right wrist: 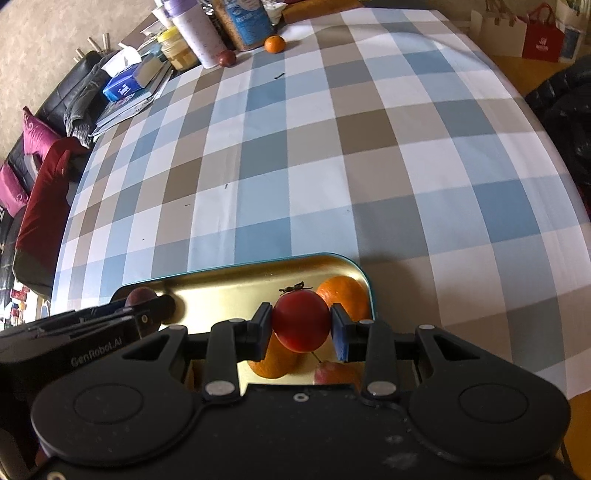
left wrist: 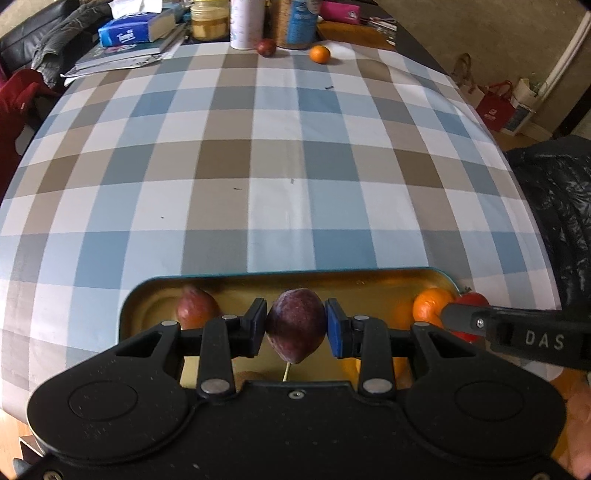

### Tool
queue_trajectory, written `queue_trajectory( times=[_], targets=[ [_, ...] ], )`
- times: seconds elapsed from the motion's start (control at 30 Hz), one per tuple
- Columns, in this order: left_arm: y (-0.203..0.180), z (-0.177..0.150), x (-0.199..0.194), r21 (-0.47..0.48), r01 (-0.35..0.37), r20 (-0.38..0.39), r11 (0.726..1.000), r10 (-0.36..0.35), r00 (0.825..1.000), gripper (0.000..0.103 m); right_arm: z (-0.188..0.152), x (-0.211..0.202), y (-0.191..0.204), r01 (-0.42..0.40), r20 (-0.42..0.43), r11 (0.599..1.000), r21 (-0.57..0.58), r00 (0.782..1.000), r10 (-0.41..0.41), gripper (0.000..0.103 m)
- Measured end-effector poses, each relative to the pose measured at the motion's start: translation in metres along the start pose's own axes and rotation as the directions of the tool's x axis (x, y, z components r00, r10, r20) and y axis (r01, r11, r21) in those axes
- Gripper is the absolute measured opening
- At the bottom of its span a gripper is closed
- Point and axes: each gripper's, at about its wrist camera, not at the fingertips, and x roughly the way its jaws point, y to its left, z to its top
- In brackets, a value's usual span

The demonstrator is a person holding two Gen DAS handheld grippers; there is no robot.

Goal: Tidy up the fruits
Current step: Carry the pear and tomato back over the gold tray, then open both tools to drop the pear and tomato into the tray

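My left gripper [left wrist: 296, 325] is shut on a dark purple plum [left wrist: 295, 320] and holds it over the gold tin tray [left wrist: 369, 282]. My right gripper [right wrist: 302, 325] is shut on a red tomato [right wrist: 301, 319] over the same tray [right wrist: 221, 282]; it also shows at the right of the left wrist view [left wrist: 466, 320]. In the tray lie a reddish fruit [left wrist: 194, 308] at the left and an orange [left wrist: 430, 306] at the right. The right wrist view shows oranges [right wrist: 341, 295] in the tray. A small plum [left wrist: 266, 47] and an orange [left wrist: 319, 54] sit at the table's far edge.
The table has a blue, brown and white checked cloth [left wrist: 277, 166]. At the far edge stand a white bottle [left wrist: 246, 22], a blue can [left wrist: 301, 24], a jar [left wrist: 209, 20], books and a tissue pack [left wrist: 127, 35]. A dark jacket [left wrist: 554, 192] lies right.
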Motion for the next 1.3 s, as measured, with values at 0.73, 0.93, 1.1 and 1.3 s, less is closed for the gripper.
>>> queue_trajectory(
  times=[0.73,0.93,1.1,1.3],
  targets=[
    [0.01,0.01,0.026,-0.012,-0.034,-0.051,0.999,0.034,0.998,0.043,0.012,0.022,0.015,0.011,-0.051,0.999,-0.038,0.999,-0.013,0.036],
    [0.011,0.001,0.019,-0.007,-0.053,-0.034,0.999,0.053,0.998,0.043,0.009,0.02,0.017,0.014,-0.047,0.999,-0.047,0.999,-0.016,0.036],
    [0.012,-0.01,0.011,-0.004,-0.069,-0.019,0.998,0.069,0.997,0.044,-0.001,0.016,0.02,0.014,-0.048,0.998,-0.069,0.999,-0.017,0.036],
    [0.014,-0.028,0.001,-0.018,-0.085,-0.002,0.996,0.085,0.996,0.044,-0.022,0.014,0.029,0.01,-0.062,0.992,-0.125,0.998,-0.018,0.036]
  ],
)
